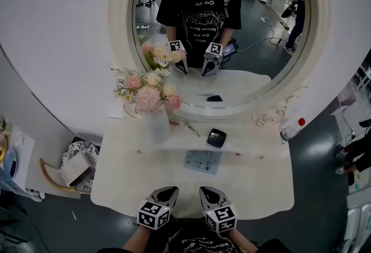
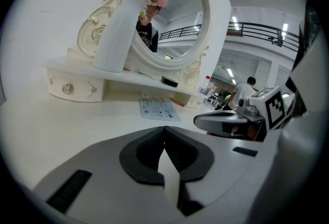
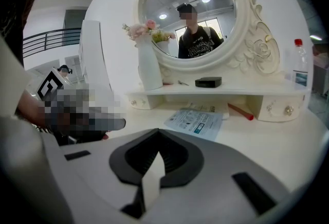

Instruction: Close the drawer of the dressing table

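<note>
Left tongs (image 1: 163,194) and right tongs (image 1: 211,194), each closed and empty, are hovering over the desk's (image 1: 255,188) near edge. Left drawer (image 2: 69,89) and right drawer (image 3: 285,109), under the far shelf (image 3: 216,90), are sitting flush (apparently shut). No open drawer is showing; closing seems done.

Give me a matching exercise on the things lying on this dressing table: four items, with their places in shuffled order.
Things:
1. vase of flowers
2. black case
3. leaflet
4. red-capped bottle

Places:
A. flat on the tabletop, in front of the shelf
B. far right, beside the mirror frame
C. left part of the shelf
D. on the shelf, right of the vase

Pairs: 1-C, 2-D, 3-A, 4-B
</note>
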